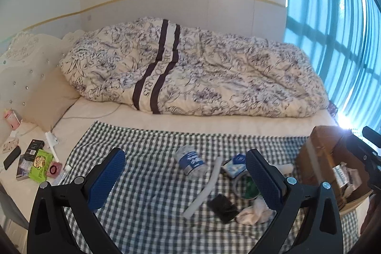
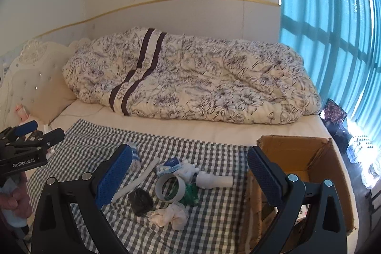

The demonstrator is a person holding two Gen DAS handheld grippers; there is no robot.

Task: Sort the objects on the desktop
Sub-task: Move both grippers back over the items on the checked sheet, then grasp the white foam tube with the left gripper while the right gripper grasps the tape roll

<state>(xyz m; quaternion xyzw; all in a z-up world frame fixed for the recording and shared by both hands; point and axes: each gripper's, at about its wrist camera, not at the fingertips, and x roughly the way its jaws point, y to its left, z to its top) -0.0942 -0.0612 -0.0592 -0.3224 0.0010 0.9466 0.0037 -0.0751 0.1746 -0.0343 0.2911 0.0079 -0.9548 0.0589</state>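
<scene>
The left claw (image 1: 184, 179) is held wide apart and empty above a checked cloth (image 1: 147, 206), and the right claw (image 2: 189, 180) is spread equally wide with nothing gripped. Between and just beyond the fingers a small heap is seen: a plastic bottle (image 1: 190, 162), a white strip (image 1: 202, 189), a roll of tape (image 2: 170, 187), a black case (image 2: 141, 202), crumpled tissue (image 2: 170, 216), a blue-and-white packet (image 2: 167, 166) and a white tube (image 2: 214, 180). To the right of the heap a cardboard box (image 2: 295, 151) stands open; some items lie in it, but they are largely hidden by the right claw's finger. The cloth is spread over a bed (image 1: 214, 125), with a flowered quilt (image 1: 202, 73) bunched behind. Teal curtains (image 2: 333, 39) cover the window. Further objects at the bed's left end are too small to identify.
</scene>
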